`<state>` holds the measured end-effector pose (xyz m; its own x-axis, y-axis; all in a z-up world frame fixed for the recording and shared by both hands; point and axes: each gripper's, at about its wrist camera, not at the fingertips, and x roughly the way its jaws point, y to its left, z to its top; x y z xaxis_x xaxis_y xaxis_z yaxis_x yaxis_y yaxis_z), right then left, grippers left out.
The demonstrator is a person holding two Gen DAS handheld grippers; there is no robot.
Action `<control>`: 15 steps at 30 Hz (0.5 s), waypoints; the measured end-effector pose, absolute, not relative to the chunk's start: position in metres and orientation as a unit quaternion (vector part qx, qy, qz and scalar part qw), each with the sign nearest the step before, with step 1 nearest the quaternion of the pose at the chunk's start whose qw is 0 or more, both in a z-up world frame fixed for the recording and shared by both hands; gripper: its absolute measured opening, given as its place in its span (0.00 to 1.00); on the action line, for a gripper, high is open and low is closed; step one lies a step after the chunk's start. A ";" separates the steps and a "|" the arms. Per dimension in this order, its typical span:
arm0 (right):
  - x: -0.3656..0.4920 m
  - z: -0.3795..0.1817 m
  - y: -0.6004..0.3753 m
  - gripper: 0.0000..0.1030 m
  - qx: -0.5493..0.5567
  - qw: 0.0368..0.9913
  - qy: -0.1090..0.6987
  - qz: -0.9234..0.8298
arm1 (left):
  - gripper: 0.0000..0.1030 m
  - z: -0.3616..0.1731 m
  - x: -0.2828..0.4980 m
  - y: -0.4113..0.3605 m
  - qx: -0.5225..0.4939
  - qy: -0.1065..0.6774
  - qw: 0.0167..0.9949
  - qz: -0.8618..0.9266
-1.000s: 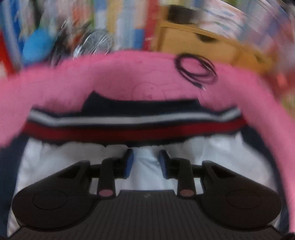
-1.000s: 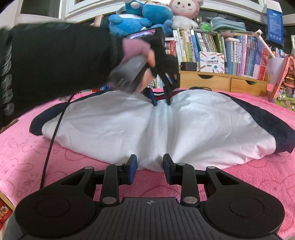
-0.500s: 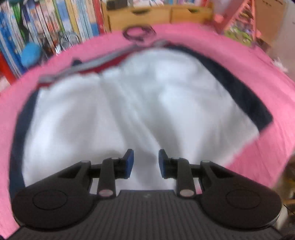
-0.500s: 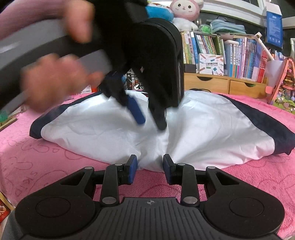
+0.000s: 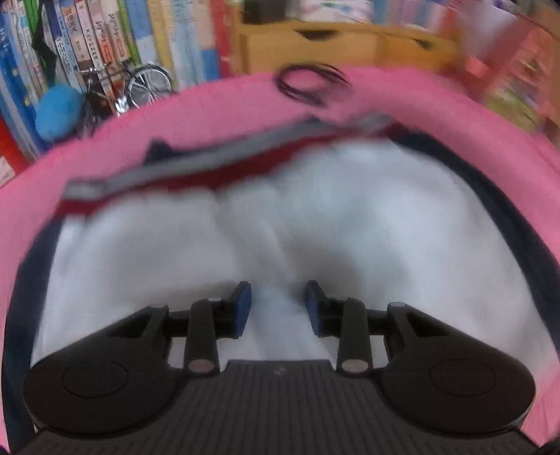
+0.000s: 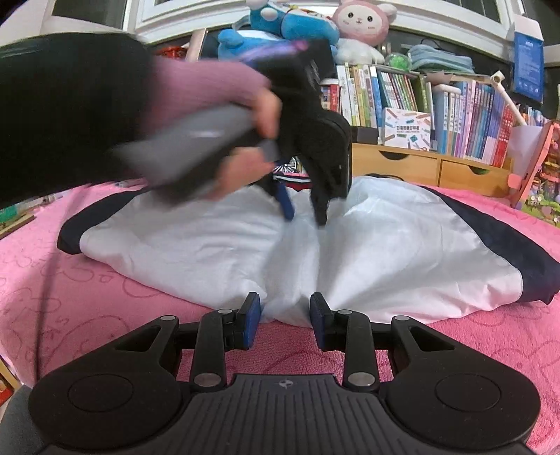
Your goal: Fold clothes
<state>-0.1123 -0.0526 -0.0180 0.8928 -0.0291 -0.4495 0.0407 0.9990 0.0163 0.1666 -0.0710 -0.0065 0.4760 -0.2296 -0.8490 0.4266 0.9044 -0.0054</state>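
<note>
A white garment (image 6: 385,245) with navy side panels and a red, white and navy striped waistband (image 5: 210,168) lies spread on a pink blanket (image 6: 105,297). My left gripper (image 6: 304,218), held by a hand in a dark sleeve, hovers over the garment's middle (image 5: 350,227), just short of the waistband. Its jaws are opening and nothing is pinched between the pads. My right gripper (image 6: 285,315) sits at the garment's near edge, shut on a bunch of white fabric. Creases run from that bunch up the garment's middle.
A coiled black cable (image 5: 311,82) lies on the blanket beyond the waistband. Wooden drawers (image 6: 420,164), rows of books (image 6: 472,119), plush toys (image 6: 360,21) and a small model bicycle (image 5: 140,87) line the far edge. A pink model house (image 6: 539,175) stands at the right.
The left gripper swept from the waistband toward the near edge, then back toward the waistband, and its jaws have widened a little. The right gripper has stayed put on the near edge.
</note>
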 end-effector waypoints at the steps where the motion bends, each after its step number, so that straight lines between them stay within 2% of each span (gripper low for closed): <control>1: -0.112 -0.018 -0.053 0.31 0.012 0.973 0.232 -0.017 | 0.32 -0.008 0.187 -0.073 0.090 0.478 0.856 -0.175; 3: -0.111 -0.019 -0.053 0.31 0.010 0.972 0.232 -0.015 | 0.30 -0.006 0.206 -0.073 0.065 0.490 0.854 -0.160; 6: -0.110 -0.019 -0.053 0.32 0.007 0.973 0.232 -0.013 | 0.30 -0.004 0.203 -0.075 0.079 0.492 0.854 -0.150; 12: -0.118 -0.017 -0.063 0.34 0.006 0.983 0.183 -0.006 | 0.27 0.023 0.122 -0.055 0.084 0.396 0.903 -0.145; 15: -0.126 -0.006 -0.075 0.41 -0.011 0.988 0.147 -0.036 | 0.28 0.030 0.068 -0.043 0.075 0.361 0.916 -0.160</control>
